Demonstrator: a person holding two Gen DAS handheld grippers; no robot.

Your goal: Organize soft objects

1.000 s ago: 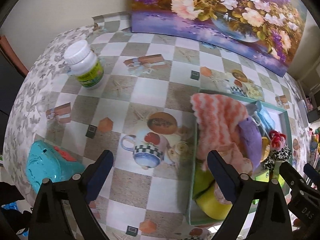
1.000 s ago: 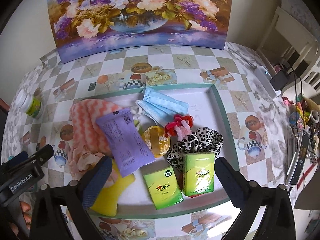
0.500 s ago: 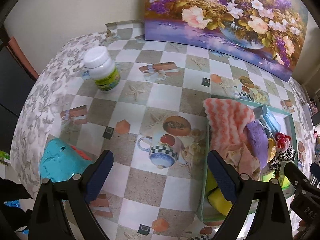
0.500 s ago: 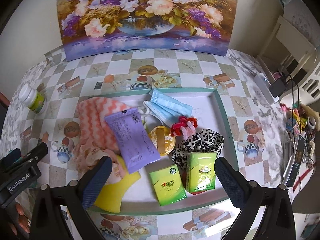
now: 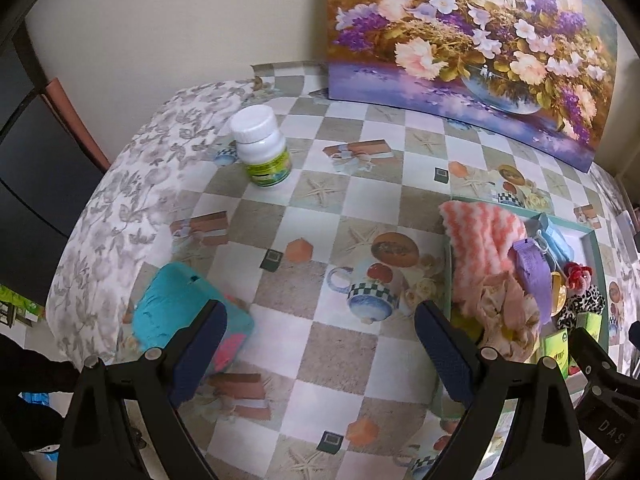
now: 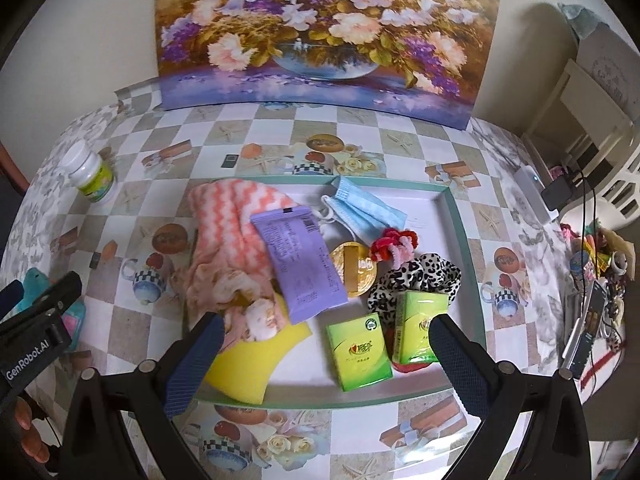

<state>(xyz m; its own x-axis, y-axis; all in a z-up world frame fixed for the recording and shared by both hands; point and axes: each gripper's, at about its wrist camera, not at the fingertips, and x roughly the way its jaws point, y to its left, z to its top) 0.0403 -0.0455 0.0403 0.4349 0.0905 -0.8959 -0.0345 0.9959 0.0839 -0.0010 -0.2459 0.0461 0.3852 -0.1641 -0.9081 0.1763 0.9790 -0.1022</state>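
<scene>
A green-rimmed tray (image 6: 460,224) holds soft things: a pink zigzag cloth (image 6: 228,216), a purple wipes pack (image 6: 300,264), a blue face mask (image 6: 364,208), a red scrunchie (image 6: 394,242), a leopard scrunchie (image 6: 420,276), two green tissue packs (image 6: 358,350), a yellow sponge (image 6: 248,364) and a gold disc (image 6: 354,268). My right gripper (image 6: 326,360) is open and empty, above the tray's near edge. My left gripper (image 5: 320,352) is open and empty over the tablecloth, left of the tray (image 5: 592,240). The cloth also shows in the left wrist view (image 5: 480,236).
A white pill bottle (image 5: 262,146) stands at the table's far left. A teal object (image 5: 176,308) lies by my left finger near the table edge. A flower painting (image 6: 320,32) leans on the back wall. Cluttered items (image 6: 596,272) sit off the right side.
Both grippers have pulled back and risen, so the table and tray look smaller and farther. The left view has swung left. Nothing on the tray has moved.
</scene>
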